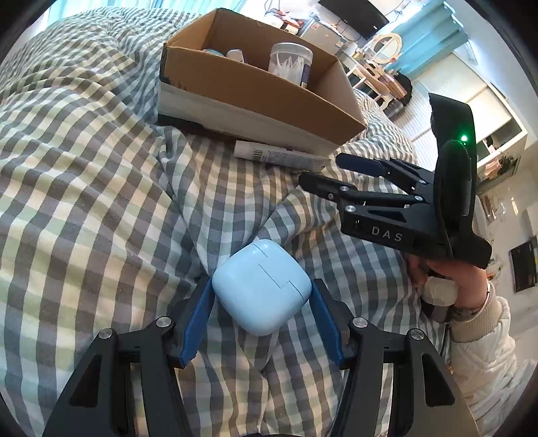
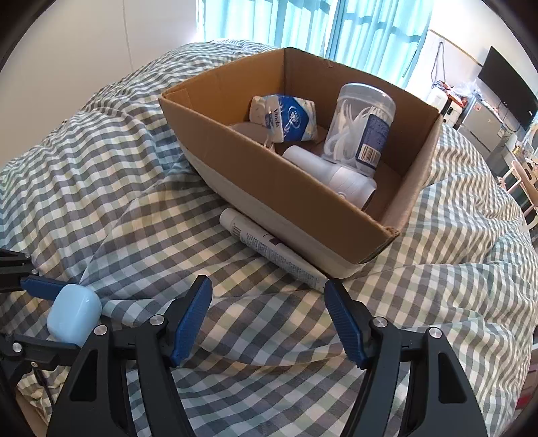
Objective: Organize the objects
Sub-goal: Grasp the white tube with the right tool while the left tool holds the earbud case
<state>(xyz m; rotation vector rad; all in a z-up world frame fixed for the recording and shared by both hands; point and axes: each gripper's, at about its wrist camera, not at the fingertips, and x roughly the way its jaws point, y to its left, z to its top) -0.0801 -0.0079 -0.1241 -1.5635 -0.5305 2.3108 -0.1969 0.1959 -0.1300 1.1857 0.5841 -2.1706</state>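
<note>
My left gripper [image 1: 261,302] is clamped on a pale blue, rounded plastic earbud case [image 1: 261,286], its blue ribbed pads pressed to the case's two sides; the case's underside is hidden against the grey, white and pale green checked duvet [image 1: 101,201], so I cannot tell whether it rests on the cloth or is lifted just clear. My right gripper [image 2: 268,316] has its jaws apart with nothing between them, only checked cloth below; in the left wrist view it comes in from the right, held by a hand [image 1: 460,282] in a cream sleeve, the palm mostly covered by the black handle.

Ahead sits an open brown cardboard box [image 2: 269,174] with a white band around its base; from the left wrist view its near wall hides most of what is inside, so only the top of a clear plastic jar of white floss picks [image 1: 292,62] shows plainly. The right wrist view looks into the box: the same jar [image 2: 361,124] stands upright, a white cylindrical bottle [image 2: 333,174] lies beside it, and a blue and white packet of tissues [image 2: 285,117] leans near the far wall; a brownish item next to the packet is too cut off to name.

A white squeeze tube with small print [image 2: 269,248] lies on the duvet, touching the box's near side, one end by my right pad's tip; its print is too small to read. Blue curtains [image 2: 302,23] hang behind the bed.
</note>
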